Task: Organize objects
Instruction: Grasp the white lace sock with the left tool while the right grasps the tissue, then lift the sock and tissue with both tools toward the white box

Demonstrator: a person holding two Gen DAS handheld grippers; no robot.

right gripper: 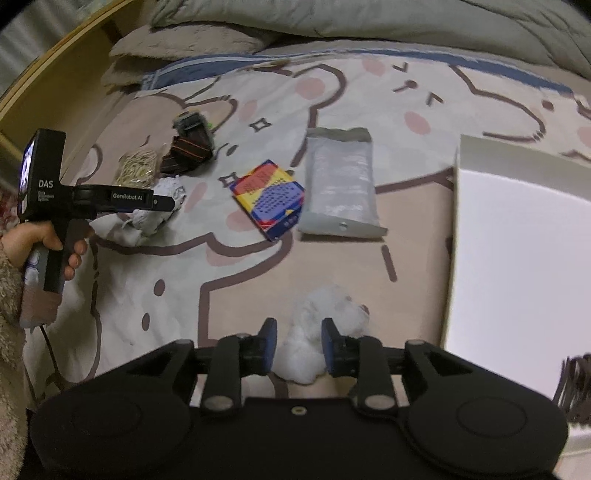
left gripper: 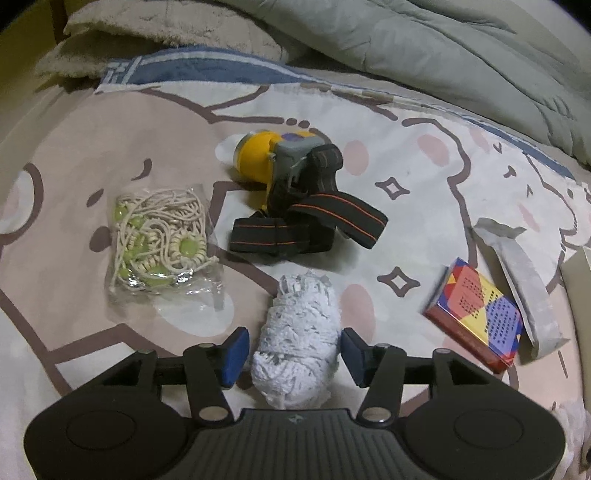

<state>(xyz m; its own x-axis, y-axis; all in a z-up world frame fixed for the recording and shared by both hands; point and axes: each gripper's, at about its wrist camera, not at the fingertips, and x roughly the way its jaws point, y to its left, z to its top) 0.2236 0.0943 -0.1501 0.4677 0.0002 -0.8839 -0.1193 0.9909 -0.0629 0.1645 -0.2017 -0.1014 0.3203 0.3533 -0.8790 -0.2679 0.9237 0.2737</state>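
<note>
My left gripper (left gripper: 295, 350) stands open low over the bed, its blue pads on either side of a white knitted bundle (left gripper: 295, 325) with a small gap at each side. Beyond it lie a yellow headlamp with black straps (left gripper: 288, 184) and a clear bag of cream cords and green beads (left gripper: 162, 240). My right gripper (right gripper: 298, 343) is open too, with a white fluffy tuft (right gripper: 332, 314) lying between its pads. A colourful box (right gripper: 267, 197) and a grey-white pouch (right gripper: 340, 184) lie further out. A hand (right gripper: 44, 240) holds the left gripper (right gripper: 173, 202) at the left.
A white open box (right gripper: 517, 258) stands at the right of the right wrist view. A grey-green quilt (left gripper: 461, 55) and a fluffy beige blanket (left gripper: 147, 33) pile up at the back. A wooden bed edge (right gripper: 55, 85) runs along the left. The cartoon-print sheet (right gripper: 221, 295) is bare between the objects.
</note>
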